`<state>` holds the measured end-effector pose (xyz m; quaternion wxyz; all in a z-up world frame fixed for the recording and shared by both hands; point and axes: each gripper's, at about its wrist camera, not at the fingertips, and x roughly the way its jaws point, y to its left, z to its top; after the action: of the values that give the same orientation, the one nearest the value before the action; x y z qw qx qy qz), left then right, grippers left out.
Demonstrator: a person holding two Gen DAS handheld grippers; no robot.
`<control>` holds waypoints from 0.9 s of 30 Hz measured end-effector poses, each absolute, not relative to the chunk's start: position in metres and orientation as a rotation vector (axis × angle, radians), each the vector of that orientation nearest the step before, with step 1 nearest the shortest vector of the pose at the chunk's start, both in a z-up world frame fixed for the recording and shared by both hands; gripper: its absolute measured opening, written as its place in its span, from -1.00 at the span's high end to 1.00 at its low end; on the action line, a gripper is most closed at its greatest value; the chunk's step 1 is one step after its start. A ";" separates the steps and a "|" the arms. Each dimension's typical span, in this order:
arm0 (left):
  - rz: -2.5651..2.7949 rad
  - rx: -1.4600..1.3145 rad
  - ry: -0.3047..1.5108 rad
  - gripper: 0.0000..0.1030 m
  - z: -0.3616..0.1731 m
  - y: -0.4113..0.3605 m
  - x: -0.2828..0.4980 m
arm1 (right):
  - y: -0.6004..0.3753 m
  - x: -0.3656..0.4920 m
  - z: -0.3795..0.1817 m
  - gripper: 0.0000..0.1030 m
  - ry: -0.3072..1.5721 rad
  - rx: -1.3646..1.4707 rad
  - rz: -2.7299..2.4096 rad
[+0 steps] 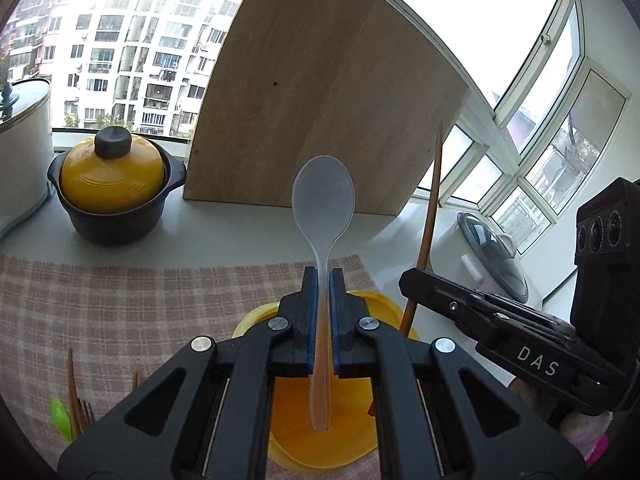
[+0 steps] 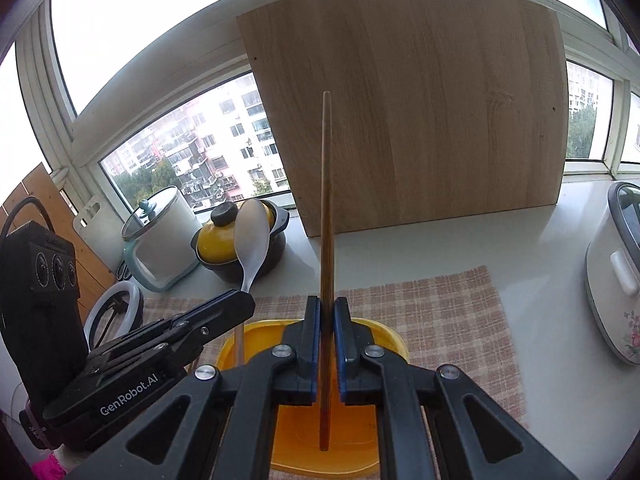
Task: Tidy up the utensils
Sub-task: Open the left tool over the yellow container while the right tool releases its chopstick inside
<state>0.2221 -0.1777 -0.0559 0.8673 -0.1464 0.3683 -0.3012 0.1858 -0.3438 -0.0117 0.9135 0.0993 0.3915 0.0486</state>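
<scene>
Upright, a translucent white spoon [image 1: 322, 196] is clamped by its handle in the left gripper [image 1: 323, 276] above the yellow bowl [image 1: 320, 436] on the checked cloth [image 1: 120, 312]. Beside it, a wooden chopstick [image 2: 326, 240] is pinched upright by the right gripper [image 2: 327, 304] over that bowl.

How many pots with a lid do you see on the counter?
3: the yellow-lidded pot beside the wooden board, the white pot left of it, the flowered cooker far right. Others may be hidden.
</scene>
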 end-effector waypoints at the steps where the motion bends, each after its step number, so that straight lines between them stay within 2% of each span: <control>1: -0.629 -0.302 0.773 0.94 -0.058 -0.179 0.221 | -0.344 0.185 -0.014 0.93 0.812 0.204 0.100; 15: -0.642 -0.216 0.793 0.94 -0.063 -0.181 0.201 | -0.347 0.174 -0.033 0.88 0.852 0.222 0.100; 16: -0.643 -0.213 0.798 0.94 -0.063 -0.179 0.200 | -0.346 0.173 -0.033 0.82 0.853 0.218 0.101; 17: -0.643 -0.213 0.804 0.94 -0.062 -0.177 0.199 | -0.345 0.172 -0.033 0.53 0.853 0.213 0.100; 19: -0.647 -0.219 0.804 0.94 -0.061 -0.171 0.196 | -0.344 0.168 -0.032 0.15 0.843 0.206 0.092; 24: -0.630 -0.208 0.797 0.93 -0.056 -0.152 0.187 | -0.343 0.163 -0.031 0.13 0.844 0.198 0.078; 27: -0.625 -0.202 0.807 0.93 -0.056 -0.139 0.184 | -0.341 0.157 -0.029 0.06 0.835 0.196 0.071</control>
<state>0.1842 -0.1391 -0.0562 0.8676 -0.0964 0.3857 -0.2988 0.1573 -0.3410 -0.0290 0.9089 0.0949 0.4046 0.0343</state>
